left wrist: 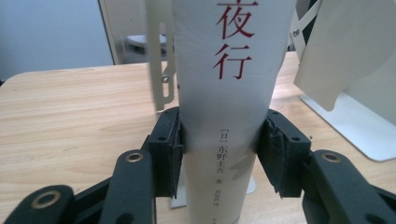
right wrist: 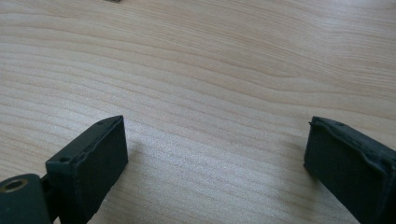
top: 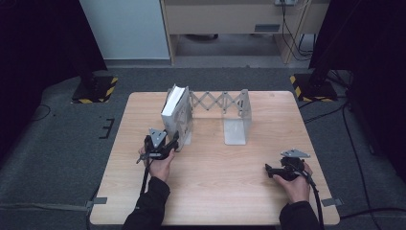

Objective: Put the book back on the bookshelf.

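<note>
Left tongs (left wrist: 219, 149) are clenched on the spine of a white book (left wrist: 224, 93), one pad flat against each cover near its lower end. The grip sits low, in my judgement so that the volume can be steered upright without tipping. Directly beyond these tongs the book stands on end at the left end plate (left wrist: 161, 60) of a white expanding book rack (top: 219, 102), tilted slightly and leaning toward that plate; whether cover and plate actually touch cannot be settled. Beyond and to the right of the tongs the rack's other end plate (top: 238, 122) stands free, joined to the first by a scissor lattice, with the bay between them unoccupied. The book appears to be in the course of being seated in the rack.

Right tongs (right wrist: 215, 154) are released, jaws wide, nothing between them, parked low over the bare wooden surface (right wrist: 196, 60), well apart from the rack, evidently on standby.

Not verifiable: the book's foot is cut off by the lower frame edge in the left gripper view, so contact with the surface or rack base is unconfirmed. The upper spine lettering is cropped, and the small print is illegible. In the high view, the left hand (top: 160, 160) masks the pads.
</note>
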